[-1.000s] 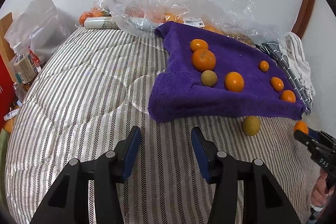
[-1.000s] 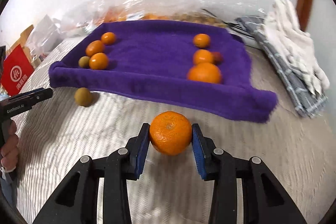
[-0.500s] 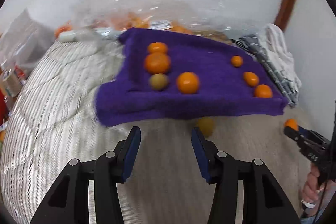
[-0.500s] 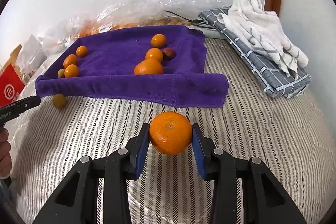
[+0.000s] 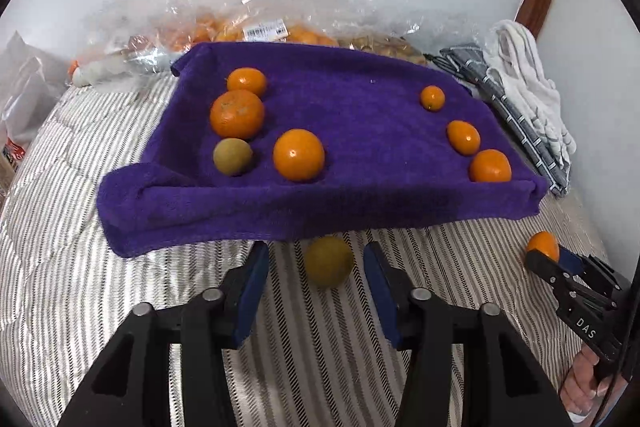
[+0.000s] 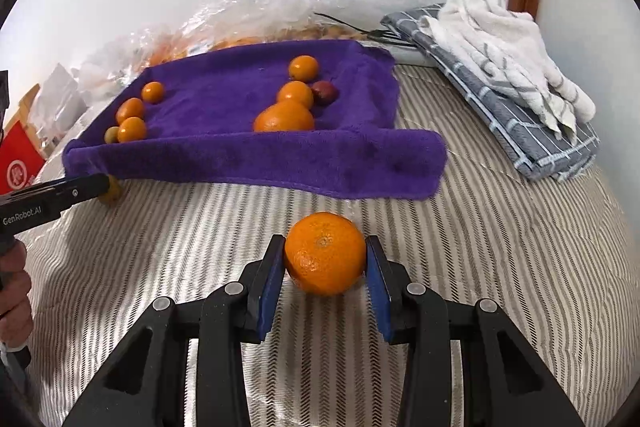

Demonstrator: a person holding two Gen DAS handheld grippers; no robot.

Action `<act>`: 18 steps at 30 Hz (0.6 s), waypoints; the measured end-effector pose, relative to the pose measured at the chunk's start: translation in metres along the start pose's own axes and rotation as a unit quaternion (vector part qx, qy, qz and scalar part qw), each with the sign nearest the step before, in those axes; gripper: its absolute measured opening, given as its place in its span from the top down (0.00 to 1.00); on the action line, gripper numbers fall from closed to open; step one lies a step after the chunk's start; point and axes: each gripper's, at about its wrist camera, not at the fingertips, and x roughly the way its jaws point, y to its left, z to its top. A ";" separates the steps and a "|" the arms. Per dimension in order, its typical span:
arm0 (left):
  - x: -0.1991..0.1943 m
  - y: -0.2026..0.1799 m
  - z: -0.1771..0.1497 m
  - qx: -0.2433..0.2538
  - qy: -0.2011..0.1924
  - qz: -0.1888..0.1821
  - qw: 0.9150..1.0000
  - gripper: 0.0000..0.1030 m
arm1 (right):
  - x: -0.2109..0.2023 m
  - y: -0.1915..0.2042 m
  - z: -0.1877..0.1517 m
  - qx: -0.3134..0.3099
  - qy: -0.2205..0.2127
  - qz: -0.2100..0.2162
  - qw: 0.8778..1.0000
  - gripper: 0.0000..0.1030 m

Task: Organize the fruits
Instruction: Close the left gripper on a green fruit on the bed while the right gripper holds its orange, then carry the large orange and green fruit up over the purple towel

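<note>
Orange mandarin (image 6: 325,253) is clamped between the right gripper (image 6: 325,267) pads above the striped quilt (image 6: 500,247), near the purple towel (image 6: 240,155). Left gripper (image 5: 316,269) is held wide around a greenish-brown fruit (image 5: 329,261) at the towel's front edge, pads not touching it.

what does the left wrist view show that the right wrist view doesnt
Only the left wrist view shows the greenish fruit whole, lying on the striped cover between the fingers of the open left tool, and the barcode label on the plastic bag.

Only the right wrist view shows the dark red fruit on the towel and the red box.

Both show the purple towel with its fruits, the folded cloths, and the orange gripped in the right tool.
</note>
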 end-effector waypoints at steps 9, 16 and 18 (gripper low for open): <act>-0.025 0.002 -0.007 -0.004 -0.031 -0.014 0.999 0.75 | -0.009 0.001 -0.002 -0.003 -0.009 -0.014 1.000 0.62; -0.062 0.020 -0.002 -0.016 -0.057 -0.002 0.998 0.75 | -0.043 0.003 0.015 0.008 -0.040 -0.003 0.999 0.62; -0.073 0.027 -0.003 -0.023 -0.067 0.001 0.998 0.75 | -0.051 0.004 0.021 0.008 -0.049 -0.001 0.999 0.62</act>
